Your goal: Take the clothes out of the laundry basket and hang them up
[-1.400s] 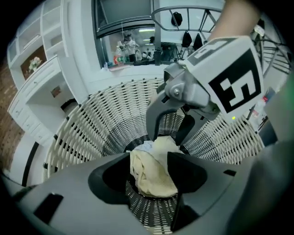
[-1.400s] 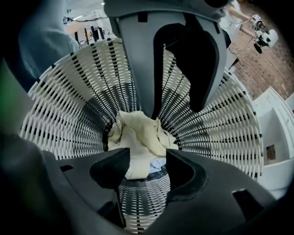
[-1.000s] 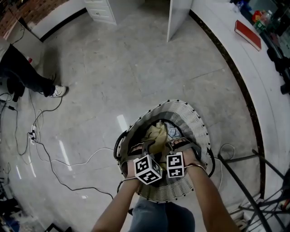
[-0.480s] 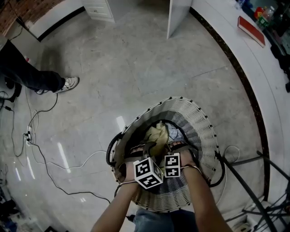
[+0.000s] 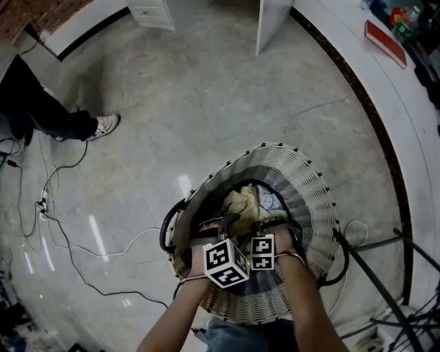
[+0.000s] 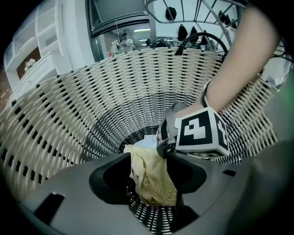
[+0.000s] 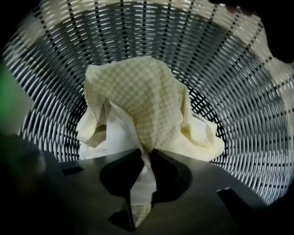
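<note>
Wicker basket (image 5: 313, 189): right gripper (image 7: 147, 153) just closed on cloth (image 7: 138, 96).

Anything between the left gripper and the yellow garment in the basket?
Nothing visible. The yellow garment already lies between the left gripper's open jaws, inside the basket. The right gripper's jaws have just been closing and now pinch a fold of it.

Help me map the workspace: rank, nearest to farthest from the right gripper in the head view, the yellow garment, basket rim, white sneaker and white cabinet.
From the right gripper:
1. yellow garment, between its jaws, which have just been closing on it.
2. basket rim, ringing it.
3. white sneaker, floor, upper left.
4. white cabinet, top edge, beyond.
</note>
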Available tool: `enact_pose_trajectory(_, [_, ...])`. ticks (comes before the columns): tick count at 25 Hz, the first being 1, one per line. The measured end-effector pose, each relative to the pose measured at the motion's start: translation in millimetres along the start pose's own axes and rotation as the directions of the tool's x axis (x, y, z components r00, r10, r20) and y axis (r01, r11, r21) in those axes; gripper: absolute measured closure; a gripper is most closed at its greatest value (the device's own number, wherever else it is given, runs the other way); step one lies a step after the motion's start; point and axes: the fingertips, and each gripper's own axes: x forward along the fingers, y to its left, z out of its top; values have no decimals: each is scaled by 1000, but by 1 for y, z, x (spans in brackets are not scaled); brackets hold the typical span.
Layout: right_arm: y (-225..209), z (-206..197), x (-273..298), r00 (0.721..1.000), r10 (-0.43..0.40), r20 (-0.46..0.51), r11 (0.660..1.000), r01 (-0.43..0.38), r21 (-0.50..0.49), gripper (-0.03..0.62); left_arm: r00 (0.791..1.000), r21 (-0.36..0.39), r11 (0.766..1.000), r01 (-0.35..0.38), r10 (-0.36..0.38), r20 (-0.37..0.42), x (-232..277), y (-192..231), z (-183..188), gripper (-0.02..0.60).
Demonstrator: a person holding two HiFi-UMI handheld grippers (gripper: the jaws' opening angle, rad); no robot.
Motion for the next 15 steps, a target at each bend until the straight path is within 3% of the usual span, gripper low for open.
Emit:
enact_pose_trajectory(7, [-12,5,-28,999,-32,39,998,31,47,563,1000,-16,1000,-23,23,0,-6,4,7,325])
enact_pose_trajectory(11, [-15,13,-49,997,-35,63,999,34,22,566,999,12,1000,-27,27,-23,-16,5,8,327])
enact_pose_trajectory(15, [-13,15,-68,997,-23,75,1000,24,-7,568,999,-7,1000,-30,30,-15,-32,10,14,330])
